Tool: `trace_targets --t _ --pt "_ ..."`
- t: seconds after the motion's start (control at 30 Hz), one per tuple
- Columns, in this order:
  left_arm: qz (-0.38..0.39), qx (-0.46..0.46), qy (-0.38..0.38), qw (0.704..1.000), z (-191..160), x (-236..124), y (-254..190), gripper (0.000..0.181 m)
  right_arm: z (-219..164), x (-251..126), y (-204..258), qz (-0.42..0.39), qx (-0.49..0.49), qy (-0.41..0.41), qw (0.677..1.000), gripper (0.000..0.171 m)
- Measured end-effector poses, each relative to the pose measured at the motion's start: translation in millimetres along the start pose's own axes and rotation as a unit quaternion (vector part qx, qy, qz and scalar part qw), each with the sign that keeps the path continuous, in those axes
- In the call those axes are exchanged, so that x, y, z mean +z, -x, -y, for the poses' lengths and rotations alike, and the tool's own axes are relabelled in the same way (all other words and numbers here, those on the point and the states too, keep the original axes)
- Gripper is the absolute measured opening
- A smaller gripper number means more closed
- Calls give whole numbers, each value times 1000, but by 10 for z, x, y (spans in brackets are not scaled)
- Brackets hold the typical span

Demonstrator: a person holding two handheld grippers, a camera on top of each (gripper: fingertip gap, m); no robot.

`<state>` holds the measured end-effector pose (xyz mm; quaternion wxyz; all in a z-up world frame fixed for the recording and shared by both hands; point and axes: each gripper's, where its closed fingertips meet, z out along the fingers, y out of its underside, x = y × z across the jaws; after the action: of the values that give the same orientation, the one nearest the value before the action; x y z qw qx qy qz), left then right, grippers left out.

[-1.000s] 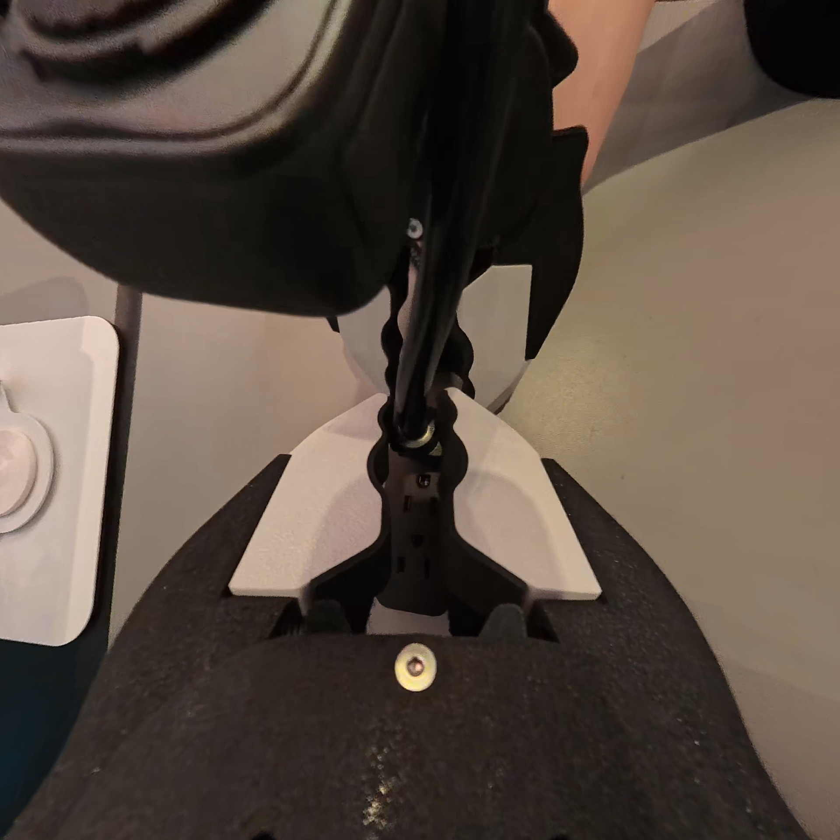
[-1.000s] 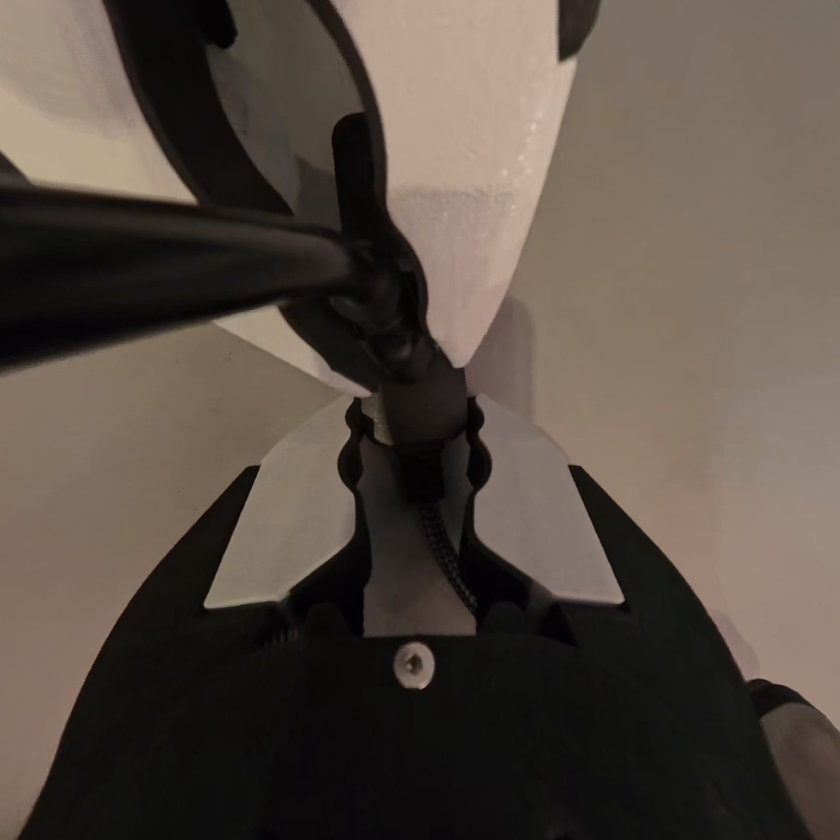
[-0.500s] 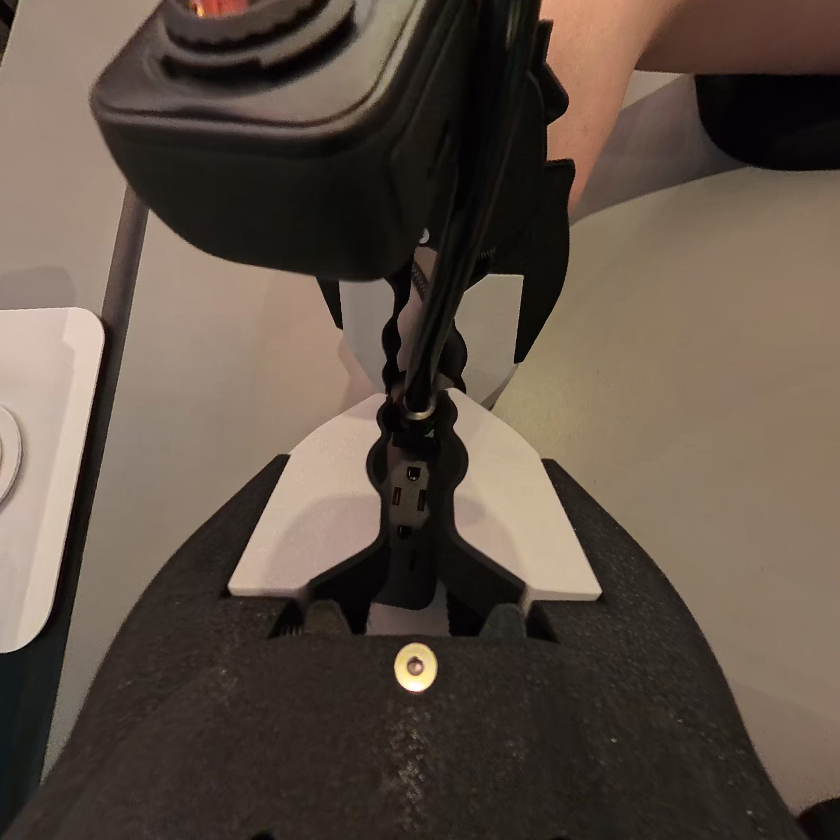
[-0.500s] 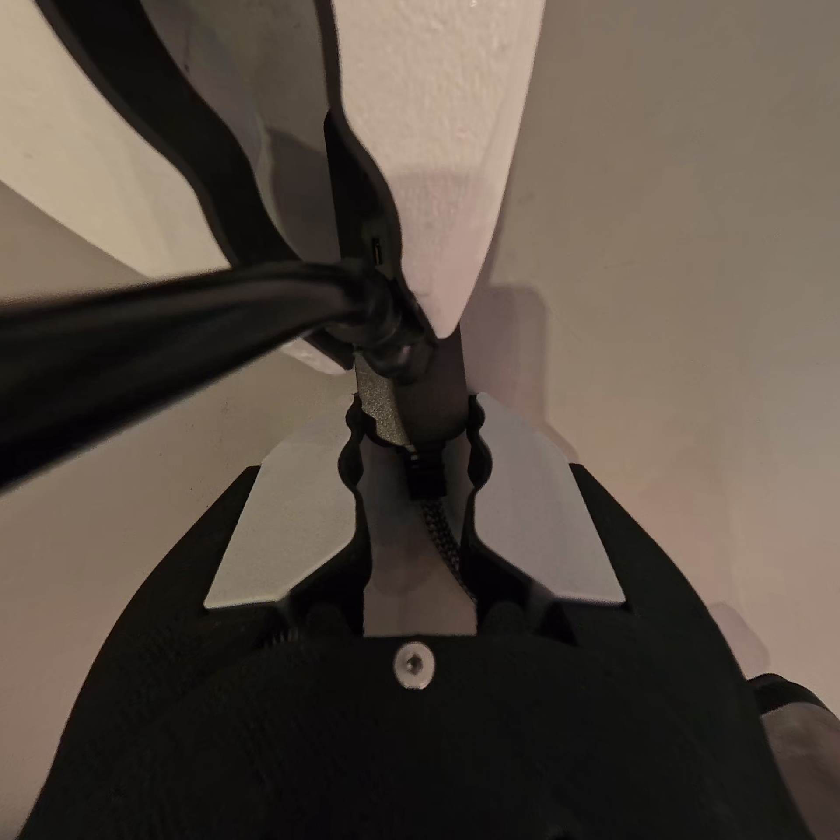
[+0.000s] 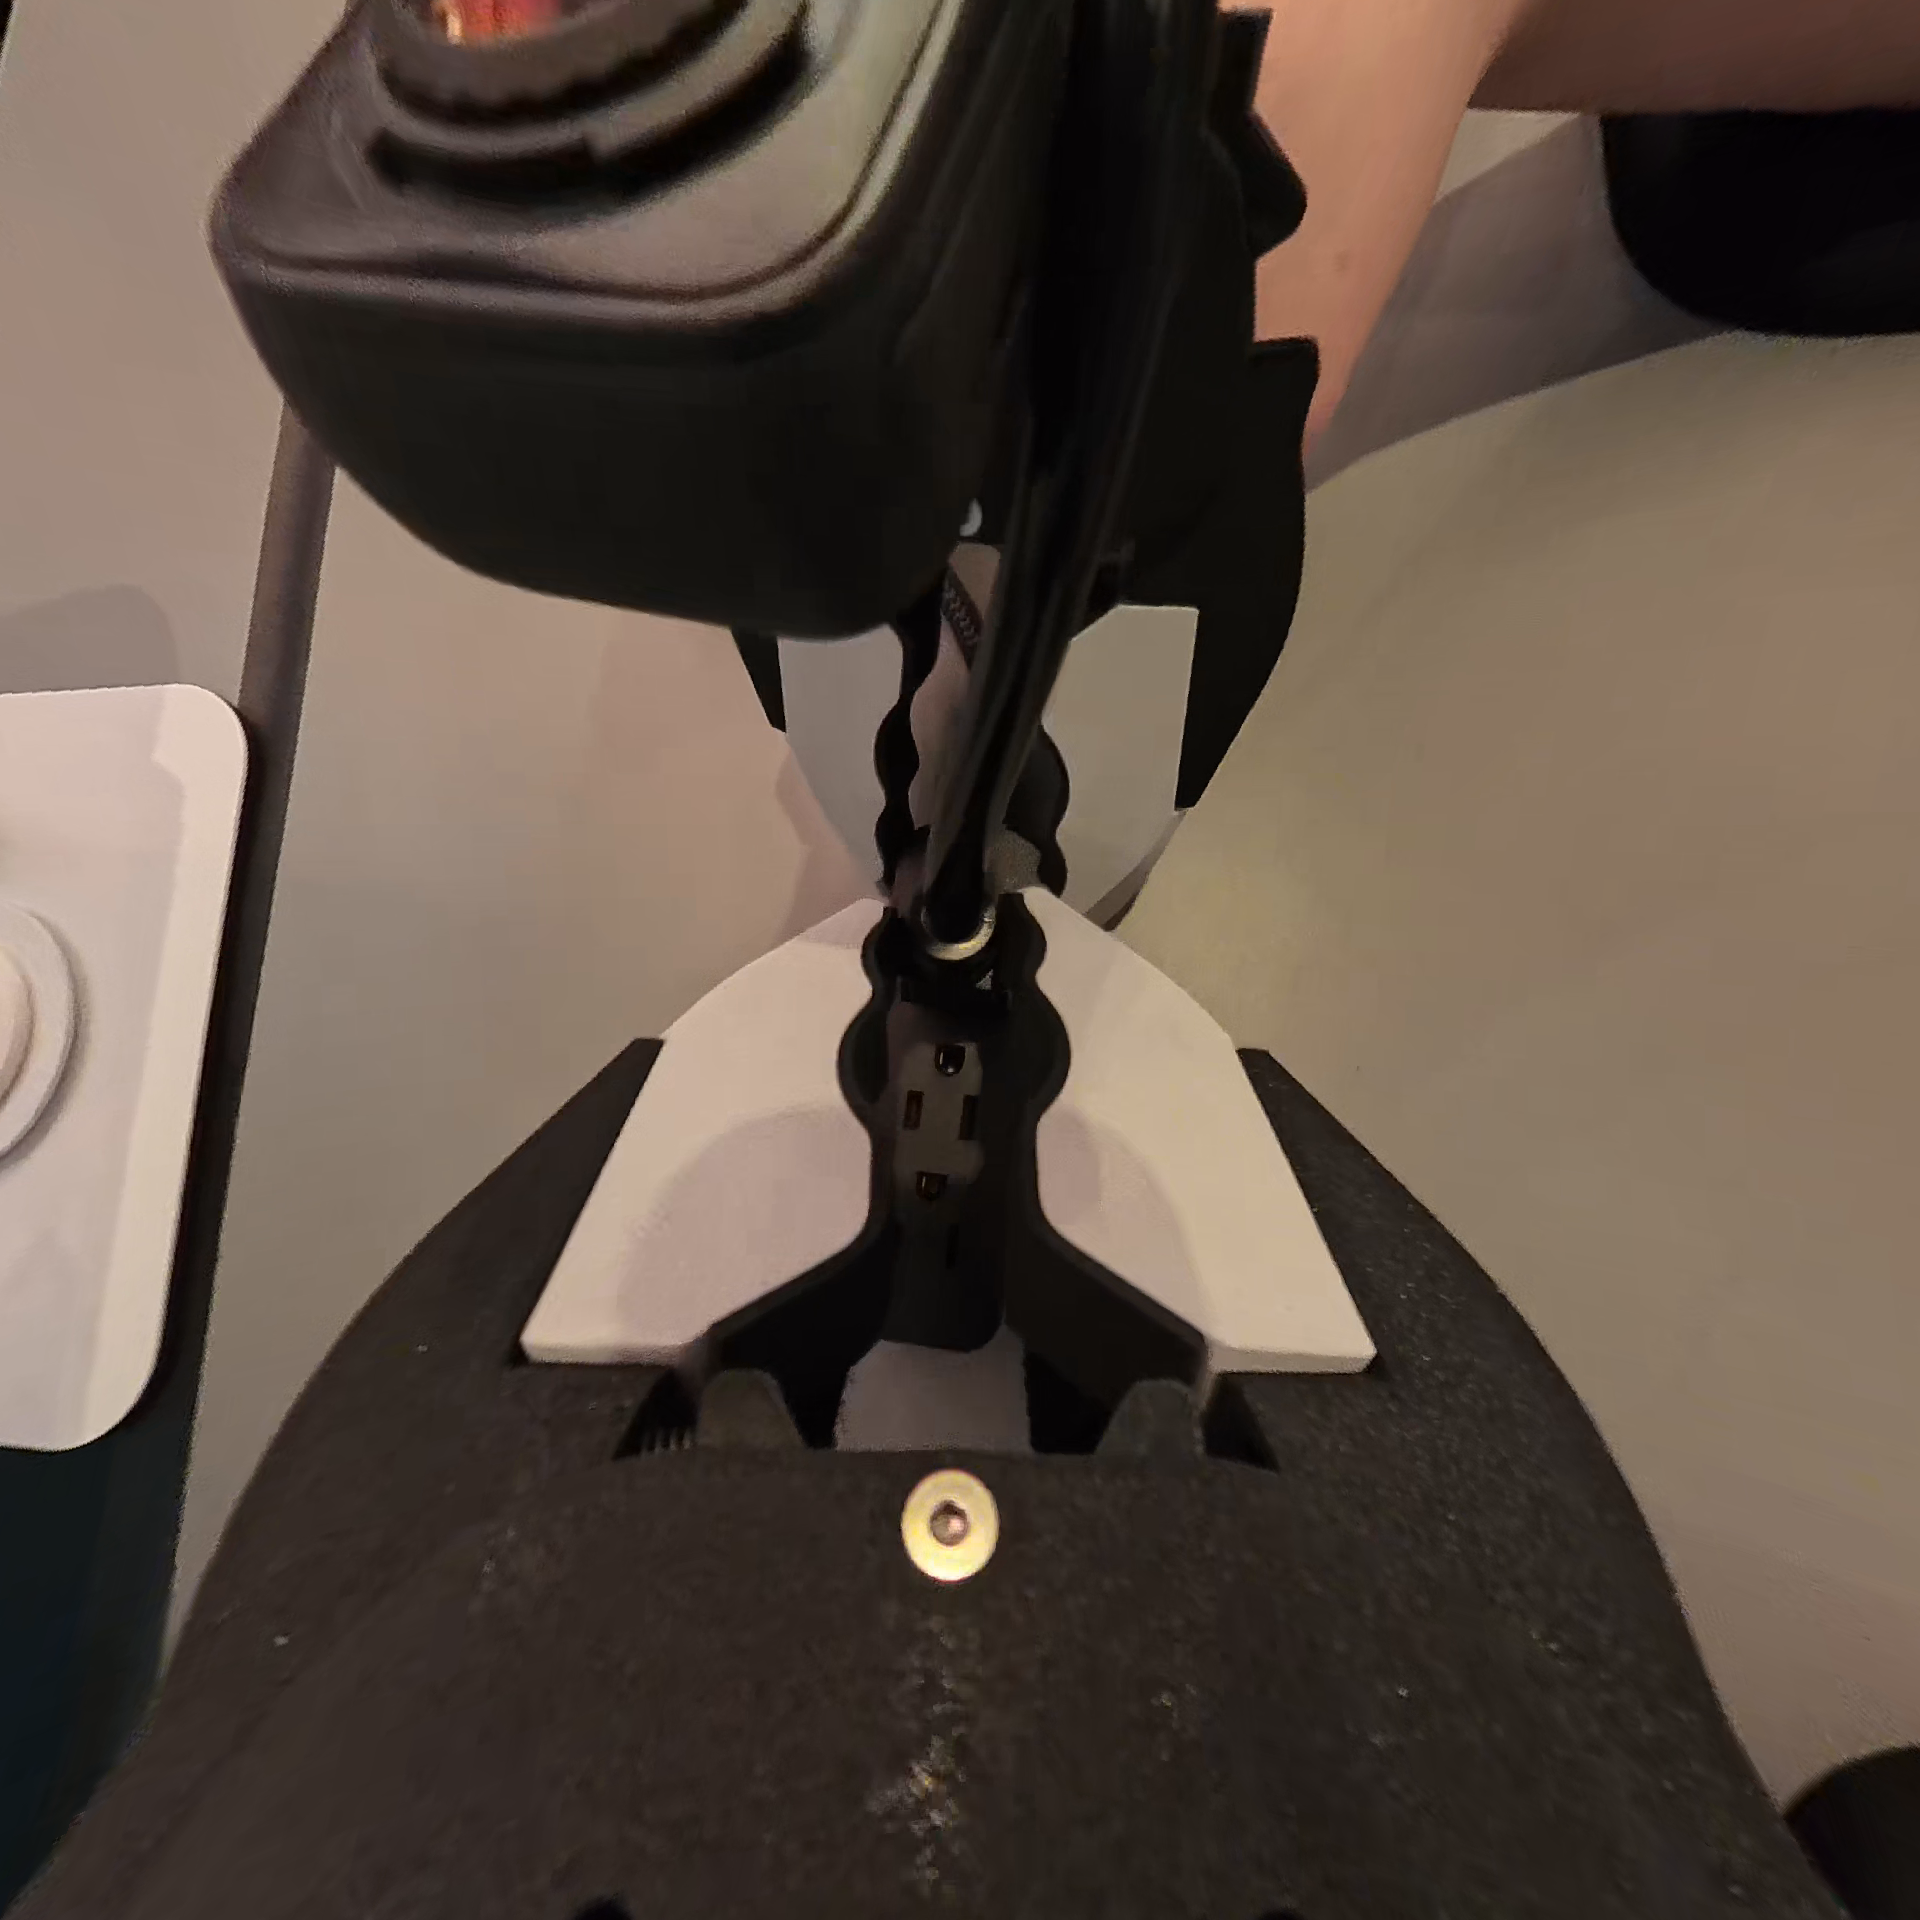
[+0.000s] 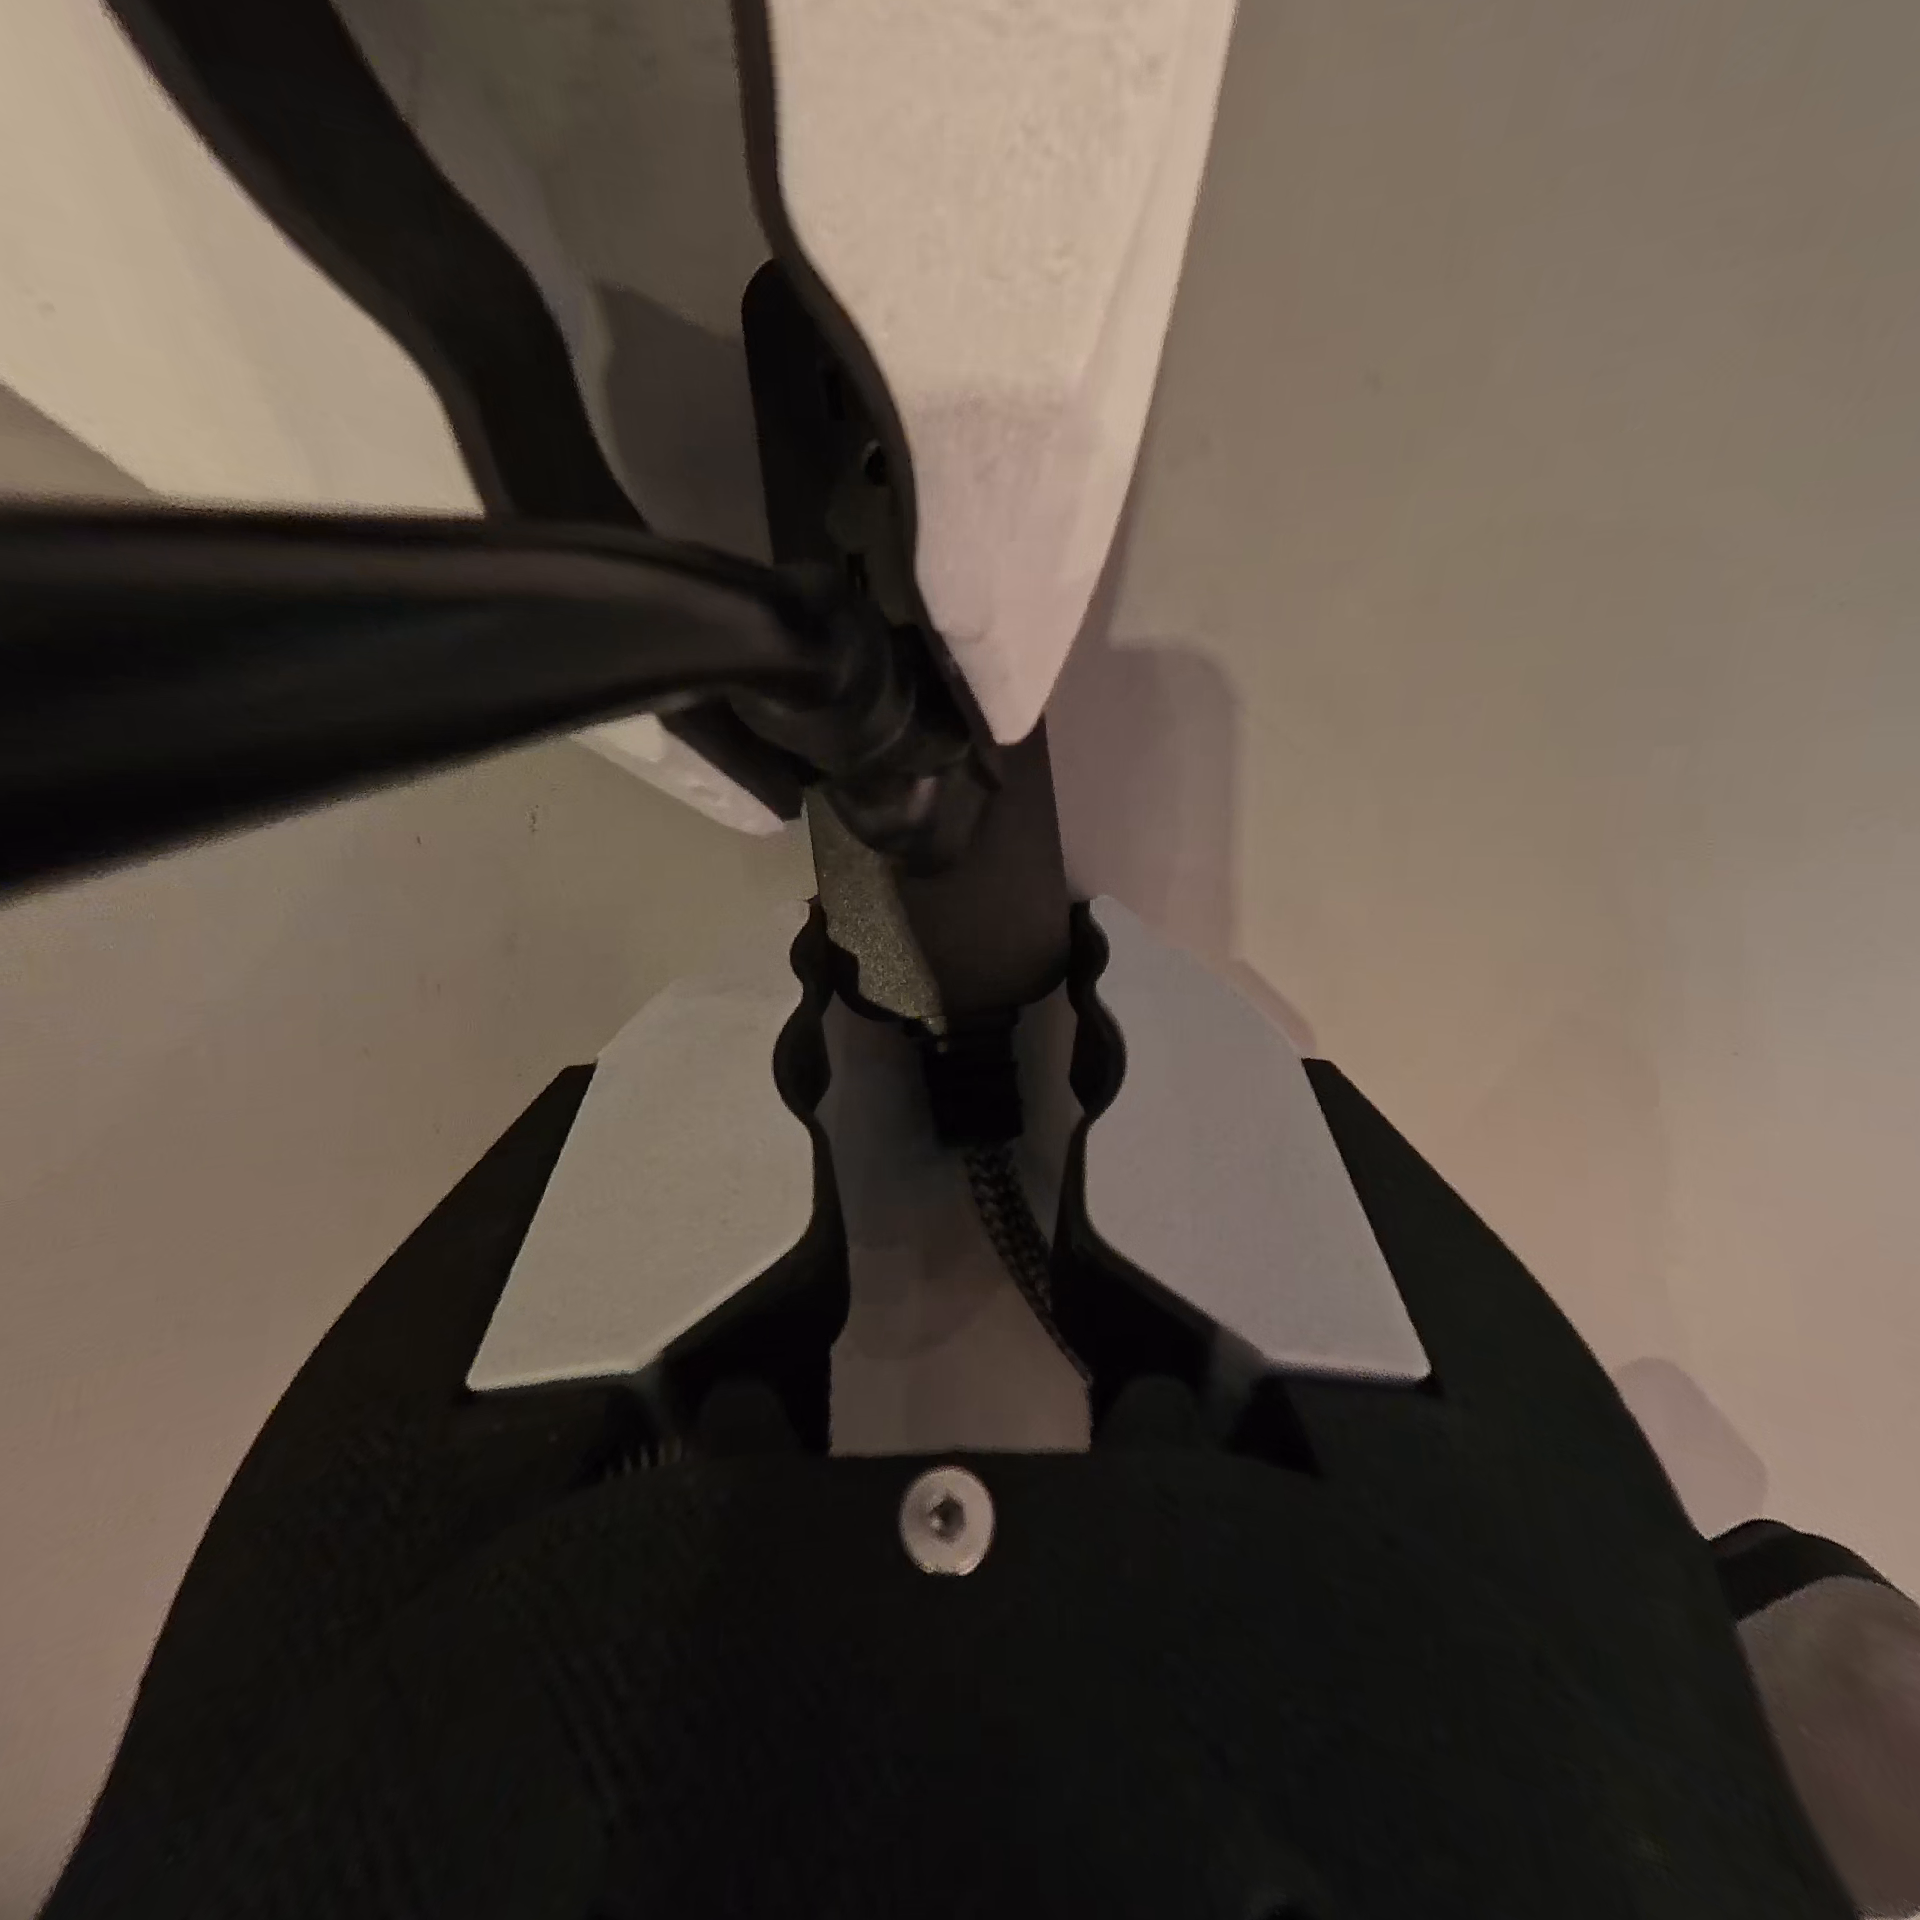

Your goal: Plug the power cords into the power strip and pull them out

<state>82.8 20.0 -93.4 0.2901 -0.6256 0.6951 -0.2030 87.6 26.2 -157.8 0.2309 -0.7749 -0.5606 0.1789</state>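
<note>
The left gripper (image 5: 951,997) is clamped on the black power strip (image 5: 945,1132) at centre while the right gripper (image 6: 940,966), facing it, pinches the plug (image 6: 935,914); a clean pull likely needs straight, opposed force.

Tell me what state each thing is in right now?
left gripper: shut on the power strip.
power strip: held, two outlets empty.
right gripper: shut on the plug.
plug: gripped, against the strip's end.
black cords: bundled, joined to the strip.
</note>
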Motion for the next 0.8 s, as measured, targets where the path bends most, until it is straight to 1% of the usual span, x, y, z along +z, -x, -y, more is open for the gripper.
trace_targets --t 0.07,0.17,0.23,0.3,0.33,0.37,0.43,0.5,0.6,0.63,0.7,0.8 --pt "4 5 17 1000 -4 -50 2 18 -2 -3 -2 2 2 -1 1000 45" --pt "-2 14 41 999 -30 -89 1 11 1 -5 -11 5 7 -4 1000 45" --pt "-7 19 56 998 -29 -81 6 12 3 -5 -13 7 11 -6 1000 45" --pt "1 27 72 997 -22 -77 50 22 5 -3 -13 7 13 -7 1000 45" --pt "-5 28 80 996 -24 -73 53 23 5 -3 -15 6 13 -6 1000 45" --pt "-19 27 87 996 -20 -63 31 23 5 -2 -16 5 14 -4 1000 45" --pt "-39 32 107 993 -33 -42 1 17 5 -1 -18 3 15 -1 1000 45" --pt "-47 38 124 990 -27 -46 -5 17 4 0 -18 1 16 2 1000 45" --pt "-52 36 130 990 9 -9 -7 19 4 1 -24 -4 23 8 1000 45" --pt "-49 35 131 989 7 8 9 17 6 2 -27 -5 26 8 1000 45" --pt "-52 43 139 988 -12 3 18 17 6 4 -30 -7 36 11 999 45" --pt "-43 43 164 985 -70 -16 57 16 16 0 -40 -17 85 16 996 45"
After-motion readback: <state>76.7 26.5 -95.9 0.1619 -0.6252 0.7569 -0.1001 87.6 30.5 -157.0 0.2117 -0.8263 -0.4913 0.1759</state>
